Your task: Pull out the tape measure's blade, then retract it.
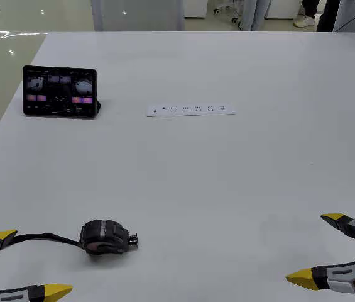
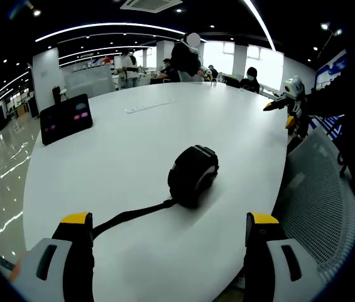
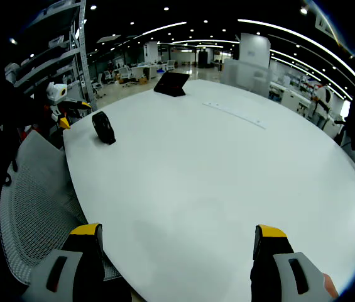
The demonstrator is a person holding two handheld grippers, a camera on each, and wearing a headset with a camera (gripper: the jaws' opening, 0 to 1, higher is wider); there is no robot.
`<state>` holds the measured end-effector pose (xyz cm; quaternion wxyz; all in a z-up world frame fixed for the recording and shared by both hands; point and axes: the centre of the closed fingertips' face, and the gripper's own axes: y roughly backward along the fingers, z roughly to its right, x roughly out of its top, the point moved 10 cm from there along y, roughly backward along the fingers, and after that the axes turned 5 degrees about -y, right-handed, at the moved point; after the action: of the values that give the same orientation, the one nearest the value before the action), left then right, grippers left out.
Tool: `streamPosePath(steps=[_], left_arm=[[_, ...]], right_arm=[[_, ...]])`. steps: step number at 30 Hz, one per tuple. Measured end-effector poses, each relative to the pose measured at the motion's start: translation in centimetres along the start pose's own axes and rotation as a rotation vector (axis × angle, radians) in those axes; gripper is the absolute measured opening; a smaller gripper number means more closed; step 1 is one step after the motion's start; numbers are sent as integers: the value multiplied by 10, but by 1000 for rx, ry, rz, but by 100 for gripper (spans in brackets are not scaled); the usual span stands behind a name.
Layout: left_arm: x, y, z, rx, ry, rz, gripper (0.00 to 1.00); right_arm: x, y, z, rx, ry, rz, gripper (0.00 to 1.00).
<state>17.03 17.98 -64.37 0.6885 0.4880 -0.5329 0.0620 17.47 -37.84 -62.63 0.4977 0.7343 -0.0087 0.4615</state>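
A black tape measure [image 1: 105, 236] lies on the white table [image 1: 215, 170] near its front edge, its black wrist strap [image 1: 42, 238] trailing left. The blade is retracted. My left gripper [image 1: 20, 264] stands open at the bottom left, jaws on either side of the strap's end, a short way from the case. In the left gripper view the tape measure [image 2: 192, 175] sits ahead between the yellow-tipped fingers [image 2: 76, 219]. My right gripper [image 1: 322, 248] stands open at the bottom right, far from the tape measure [image 3: 103, 127], with nothing between its jaws.
A dark tablet [image 1: 59, 92] stands propped at the back left of the table. A white power strip [image 1: 190, 109] lies flat near the middle back. People stand beyond the far edge [image 2: 186, 56]. A grey mesh surface [image 3: 36, 207] lies beside the table's near edge.
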Motion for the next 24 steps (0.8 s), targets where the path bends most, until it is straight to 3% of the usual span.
streamPosePath(steps=[15, 16, 17, 24], left_arm=[[-2, 1, -4, 5, -14, -18, 99], [-2, 1, -5, 4, -21, -19, 99], [-1, 0, -5, 0, -25, -20, 99], [3, -2, -10, -30, -43, -32, 99]], right_arm=[[-7, 0, 3, -2, 6, -10, 99], [-6, 0, 4, -1, 20, 0, 99], [-2, -2, 5, 3, 44, 47, 99], [-3, -7, 8, 9, 31, 3, 99]])
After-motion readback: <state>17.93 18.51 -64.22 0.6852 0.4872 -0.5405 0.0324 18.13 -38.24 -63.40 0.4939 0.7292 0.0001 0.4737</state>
